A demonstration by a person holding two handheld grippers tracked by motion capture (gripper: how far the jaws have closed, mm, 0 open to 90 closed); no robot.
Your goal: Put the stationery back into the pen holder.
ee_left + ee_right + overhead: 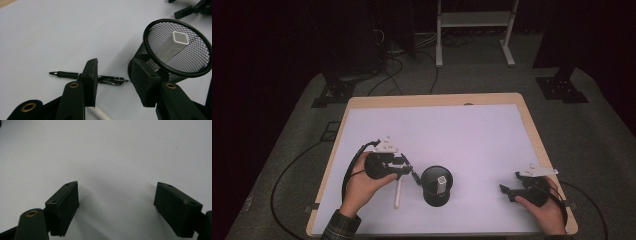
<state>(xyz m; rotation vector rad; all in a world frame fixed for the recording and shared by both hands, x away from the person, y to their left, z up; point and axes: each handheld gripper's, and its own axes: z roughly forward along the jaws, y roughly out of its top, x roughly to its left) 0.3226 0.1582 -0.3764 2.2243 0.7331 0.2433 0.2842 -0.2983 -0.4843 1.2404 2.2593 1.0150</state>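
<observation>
A slim black ballpoint pen [87, 76] with a metal clip and a bright tip lies flat on the white table cover [462, 135], just left of a round black wire-mesh cup [175, 50]. In the left gripper view the pen runs crosswise behind the near jaw, its tip pointing away from the cup and its clip end close to the cup's base. The left gripper [113, 75] hangs over it with its jaws spread moderately wide, one on the pen's near side, the other against the cup's foot; whether that jaw touches the mesh cannot be told. Inside the cup a white square-ended block [175, 43] leans against the wall. A white stick [398, 192] lies on the cover beneath the left gripper [404, 167], just beside the cup [436, 186]. The right gripper [512, 191] rests low at the table's right edge, well apart from the cup, its jaws [116, 205] wide with nothing but bare cover between them.
</observation>
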